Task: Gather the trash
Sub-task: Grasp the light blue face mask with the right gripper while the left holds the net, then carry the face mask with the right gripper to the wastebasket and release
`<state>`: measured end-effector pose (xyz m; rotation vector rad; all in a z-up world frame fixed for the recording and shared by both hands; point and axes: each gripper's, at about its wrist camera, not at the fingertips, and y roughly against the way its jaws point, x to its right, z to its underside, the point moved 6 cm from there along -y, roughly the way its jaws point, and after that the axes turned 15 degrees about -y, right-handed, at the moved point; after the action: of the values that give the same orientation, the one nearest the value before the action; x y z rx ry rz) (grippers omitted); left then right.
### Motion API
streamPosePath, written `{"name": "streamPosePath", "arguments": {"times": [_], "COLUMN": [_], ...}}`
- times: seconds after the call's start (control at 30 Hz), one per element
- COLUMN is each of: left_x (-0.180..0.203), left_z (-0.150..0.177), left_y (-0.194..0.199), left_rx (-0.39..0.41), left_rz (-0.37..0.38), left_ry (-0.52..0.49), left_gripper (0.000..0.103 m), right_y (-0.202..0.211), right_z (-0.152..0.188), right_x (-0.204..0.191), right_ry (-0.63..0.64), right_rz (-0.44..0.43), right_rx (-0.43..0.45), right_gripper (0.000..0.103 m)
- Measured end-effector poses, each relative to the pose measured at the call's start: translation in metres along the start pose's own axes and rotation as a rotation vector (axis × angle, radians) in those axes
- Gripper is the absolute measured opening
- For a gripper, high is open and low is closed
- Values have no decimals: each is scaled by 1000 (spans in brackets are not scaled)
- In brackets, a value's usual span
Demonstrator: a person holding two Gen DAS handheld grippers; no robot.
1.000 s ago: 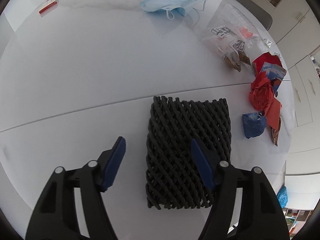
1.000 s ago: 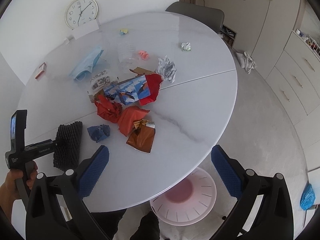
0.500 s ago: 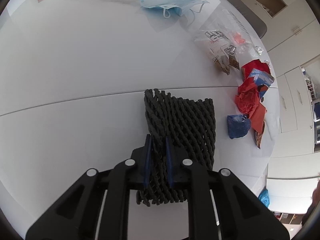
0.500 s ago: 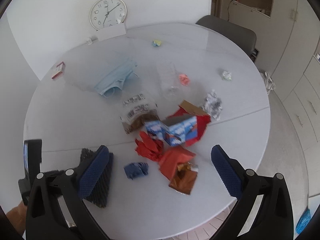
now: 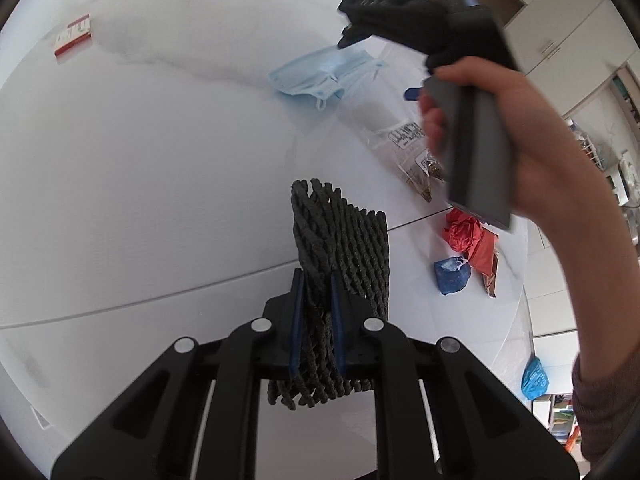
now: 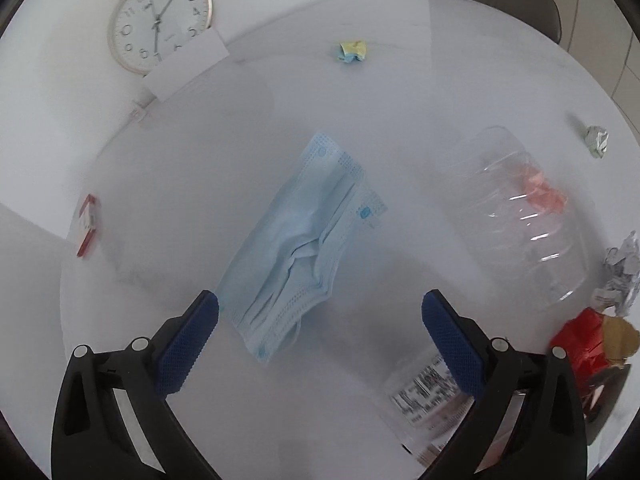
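My left gripper (image 5: 316, 292) is shut on a black foam net sleeve (image 5: 352, 240) and holds it lifted off the white round table (image 5: 140, 160). My right gripper (image 6: 320, 312) is open and empty, hovering just above a light blue face mask (image 6: 300, 240); the mask lies between and ahead of its fingers. In the left wrist view the right gripper (image 5: 376, 64) and the hand holding it hang over the mask (image 5: 324, 72). A clear plastic bag with a label (image 5: 408, 148), red crumpled paper (image 5: 464, 232) and a blue crumpled scrap (image 5: 450, 276) lie to the right.
A crushed clear plastic bottle (image 6: 516, 208) lies right of the mask. A small red and white box (image 6: 86, 226) lies at the left. A yellow-blue paper wad (image 6: 352, 50) and foil balls (image 6: 598, 142) lie farther off. A wall clock (image 6: 160, 20) leans behind the table.
My left gripper has lifted the net sleeve off the table. My right gripper has moved forward and down over the table to the face mask, still open.
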<state>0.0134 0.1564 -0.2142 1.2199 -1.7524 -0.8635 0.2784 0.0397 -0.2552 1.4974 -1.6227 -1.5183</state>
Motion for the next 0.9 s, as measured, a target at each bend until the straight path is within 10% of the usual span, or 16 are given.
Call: {"name": "streamPosePath", "arguments": {"times": [0.2,0.43,0.9], "left_x": [-29,-52,-3], "left_z": [-5,-15,-40], "left_y": [13,26,66], "left_rx": [8,38,130], "left_rz": [-22,-96,-57], "left_ry": [-26,-52,-162], "left_gripper": [13,13,13], "right_y": [-29,-34,127], "right_z": [-23,-34,-16], "right_x": [-1,1,33], "right_ry": [-33,-38,38], "right_rz": [71,9,-220], "right_rx": [57,51,208], "right_gripper": [79,10,3]}}
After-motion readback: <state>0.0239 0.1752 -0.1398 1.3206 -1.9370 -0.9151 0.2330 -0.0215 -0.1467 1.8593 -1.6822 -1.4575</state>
